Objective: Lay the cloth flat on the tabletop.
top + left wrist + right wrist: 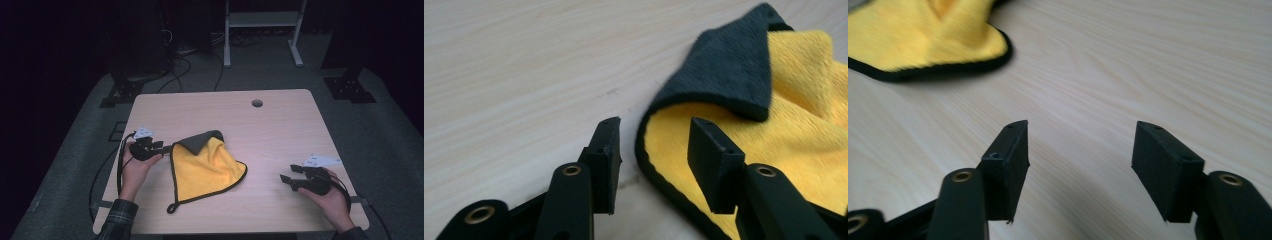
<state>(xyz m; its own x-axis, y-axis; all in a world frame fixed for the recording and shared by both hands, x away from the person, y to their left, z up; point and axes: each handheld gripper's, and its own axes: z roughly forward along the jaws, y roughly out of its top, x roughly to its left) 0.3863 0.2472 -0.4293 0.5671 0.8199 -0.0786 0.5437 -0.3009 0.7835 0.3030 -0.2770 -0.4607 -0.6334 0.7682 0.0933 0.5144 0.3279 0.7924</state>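
A yellow cloth [207,167] with black edging lies crumpled on the wooden table [280,125], its grey underside folded over at the far corner [206,138]. My left gripper [165,148] sits at the cloth's left edge, held in the person's left hand. In the left gripper view the jaws of this gripper [654,135] stand apart, with the cloth's [804,130] black hem lying between them and no pad pressing on it. My right gripper [287,173] rests low over bare wood to the right of the cloth. Its jaws [1080,145] are open with nothing between them, and the cloth's [923,35] near corner lies farther off.
A small hanging loop [171,208] sticks out from the cloth's near corner. A round cable hole [257,103] sits near the table's far edge. Beyond the table stand a white frame [262,30] and loose cables [185,65] on the dark floor.
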